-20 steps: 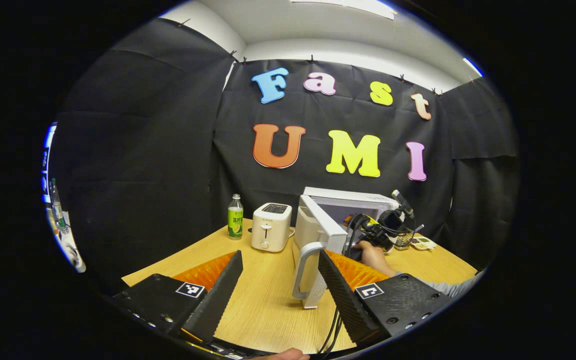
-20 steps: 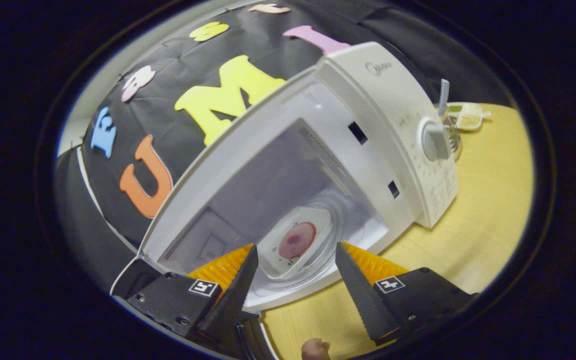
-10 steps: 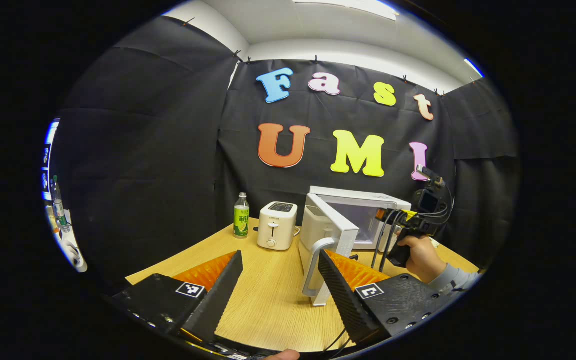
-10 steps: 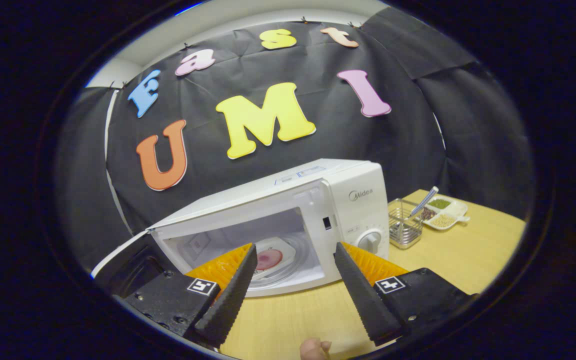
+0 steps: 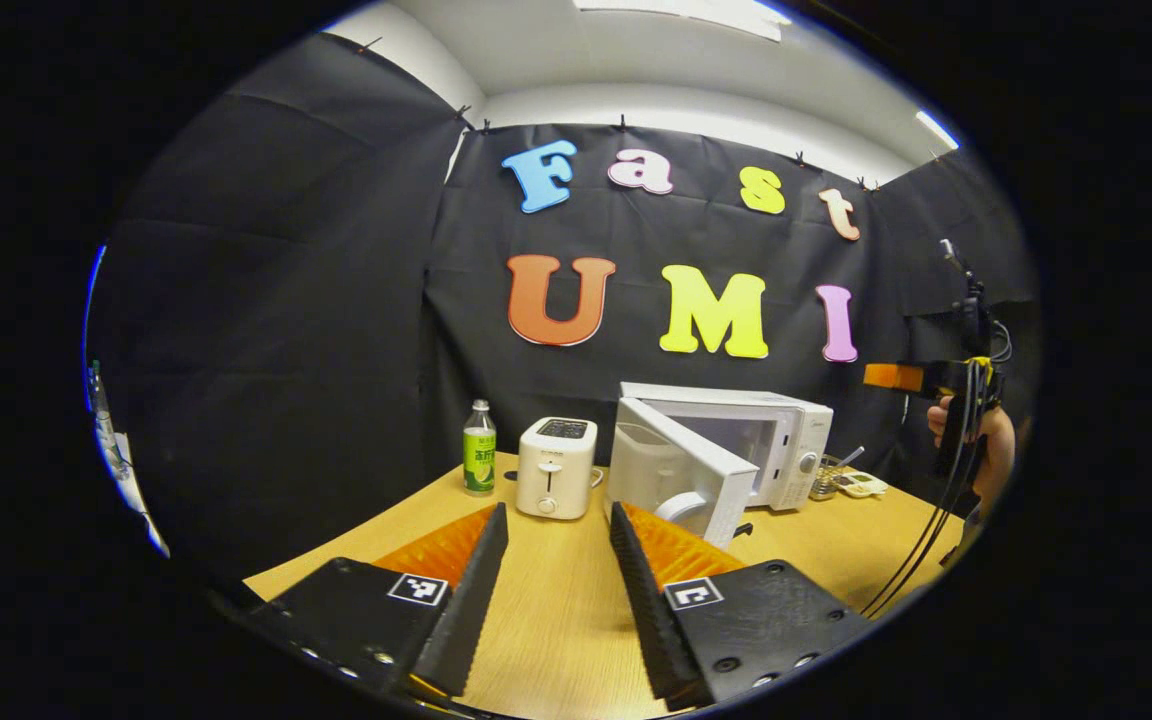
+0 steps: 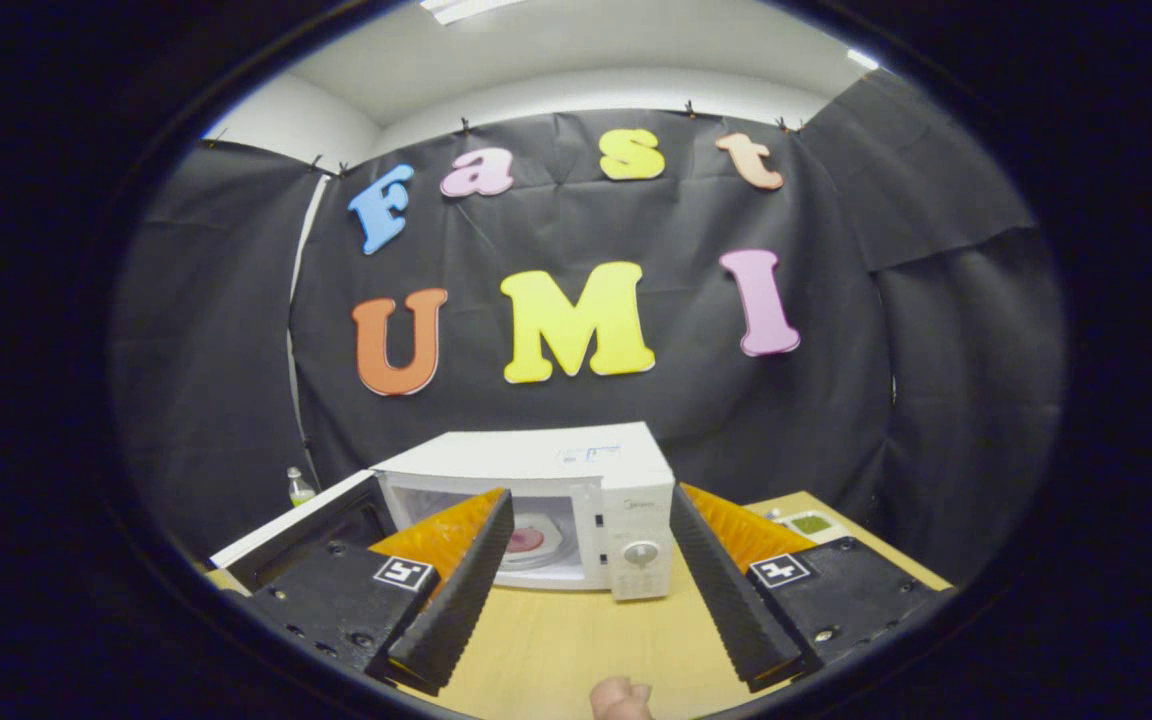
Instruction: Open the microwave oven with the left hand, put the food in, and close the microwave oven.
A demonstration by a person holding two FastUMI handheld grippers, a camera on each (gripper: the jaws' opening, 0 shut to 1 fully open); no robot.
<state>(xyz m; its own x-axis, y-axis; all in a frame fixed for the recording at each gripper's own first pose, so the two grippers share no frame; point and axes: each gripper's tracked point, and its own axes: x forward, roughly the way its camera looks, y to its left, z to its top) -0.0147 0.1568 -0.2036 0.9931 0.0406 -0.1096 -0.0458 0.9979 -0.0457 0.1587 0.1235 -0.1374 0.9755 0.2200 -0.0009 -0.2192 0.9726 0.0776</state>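
Observation:
The white microwave (image 5: pixel 771 430) stands at the back of the wooden table with its door (image 5: pixel 681 478) swung open to the left. Inside it (image 6: pixel 591 470), a white plate with pink food (image 6: pixel 526 541) lies on the glass turntable. My left gripper (image 5: pixel 558 510) is open and empty, low over the table and a short way in front of the door. My right gripper (image 6: pixel 591 492) is open and empty, held back from the microwave's front. In the left gripper view, a hand holds the right gripper (image 5: pixel 896 377) high at the far right, well above the table.
A white toaster (image 5: pixel 556 468) and a green-labelled bottle (image 5: pixel 479 450) stand left of the microwave. A wire holder and a small snack tray (image 5: pixel 851 485) sit to its right. Cables hang from the right gripper.
The right gripper has drawn back and risen away from the microwave, leaving the plate inside. The left gripper has backed off from the door handle, and its fingers stand closer together.

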